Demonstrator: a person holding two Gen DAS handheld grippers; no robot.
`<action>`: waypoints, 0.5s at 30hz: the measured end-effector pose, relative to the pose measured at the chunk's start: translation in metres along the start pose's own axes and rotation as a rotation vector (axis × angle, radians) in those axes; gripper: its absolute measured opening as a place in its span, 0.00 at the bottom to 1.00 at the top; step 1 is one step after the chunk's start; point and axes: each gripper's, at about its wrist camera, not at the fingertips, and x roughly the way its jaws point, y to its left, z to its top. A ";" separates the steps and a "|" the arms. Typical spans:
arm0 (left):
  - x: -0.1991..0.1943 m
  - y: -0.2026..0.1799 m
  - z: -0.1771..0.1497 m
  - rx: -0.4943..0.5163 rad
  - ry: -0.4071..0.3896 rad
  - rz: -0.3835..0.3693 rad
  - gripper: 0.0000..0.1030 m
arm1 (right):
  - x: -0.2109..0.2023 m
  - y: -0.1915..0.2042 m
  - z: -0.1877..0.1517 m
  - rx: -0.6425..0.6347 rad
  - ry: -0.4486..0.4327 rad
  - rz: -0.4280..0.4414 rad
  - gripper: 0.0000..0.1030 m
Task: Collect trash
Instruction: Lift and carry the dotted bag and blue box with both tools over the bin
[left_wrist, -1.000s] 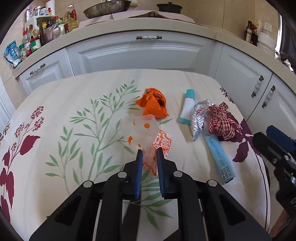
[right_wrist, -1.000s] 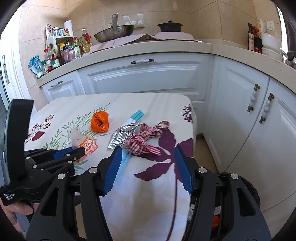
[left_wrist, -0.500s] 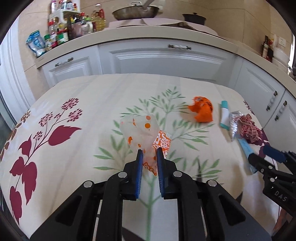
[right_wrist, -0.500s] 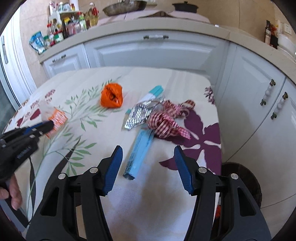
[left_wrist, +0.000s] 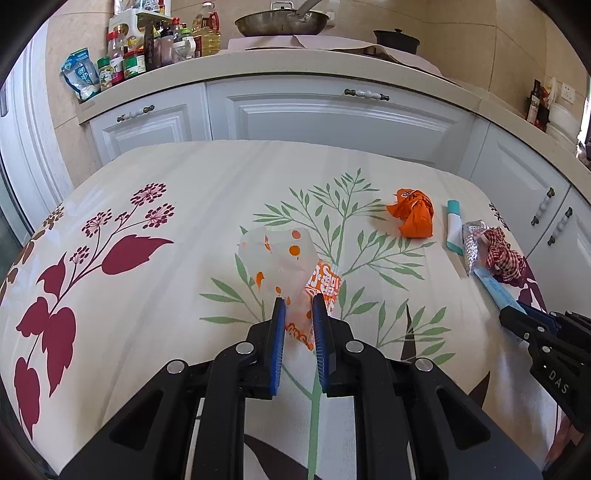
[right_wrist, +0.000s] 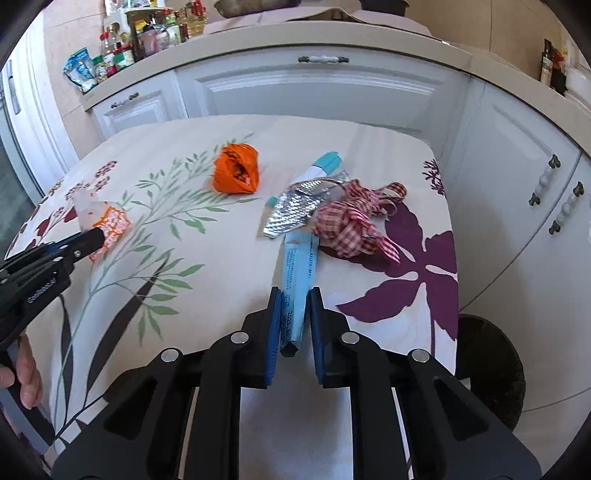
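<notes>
My left gripper (left_wrist: 298, 301) is shut on a clear wrapper with orange dots (left_wrist: 280, 254), held just above the flowered tablecloth (left_wrist: 147, 184); the right wrist view shows the same gripper (right_wrist: 94, 234) and wrapper (right_wrist: 107, 221) at its left edge. The jaws of my right gripper (right_wrist: 295, 291) are closing on the near end of a long light-blue carton (right_wrist: 297, 266), and the pads press its sides. Beyond lie a silver foil wrapper (right_wrist: 295, 210), a red checked ribbon (right_wrist: 351, 221), a teal-and-white tube (right_wrist: 323, 166) and a crumpled orange wrapper (right_wrist: 234, 170).
White kitchen cabinets (left_wrist: 332, 114) stand close behind and to the right of the table. A dark round bin (right_wrist: 491, 369) sits on the floor by the table's right corner. Bottles and jars (left_wrist: 147, 48) crowd the worktop, and a hand (right_wrist: 26, 373) grips the left tool.
The left gripper carried the dotted wrapper to the left, away from the other litter. The right gripper dropped toward the table, and its wide jaws came together on the blue carton.
</notes>
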 end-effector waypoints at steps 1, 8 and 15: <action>-0.002 0.000 0.000 -0.002 -0.004 -0.001 0.15 | -0.002 0.001 0.000 -0.003 -0.009 0.004 0.15; -0.014 0.000 -0.001 -0.009 -0.042 -0.014 0.15 | -0.021 0.009 0.001 -0.011 -0.109 0.023 0.15; -0.033 -0.005 0.001 0.003 -0.114 -0.009 0.15 | -0.040 0.010 0.002 -0.008 -0.180 0.017 0.15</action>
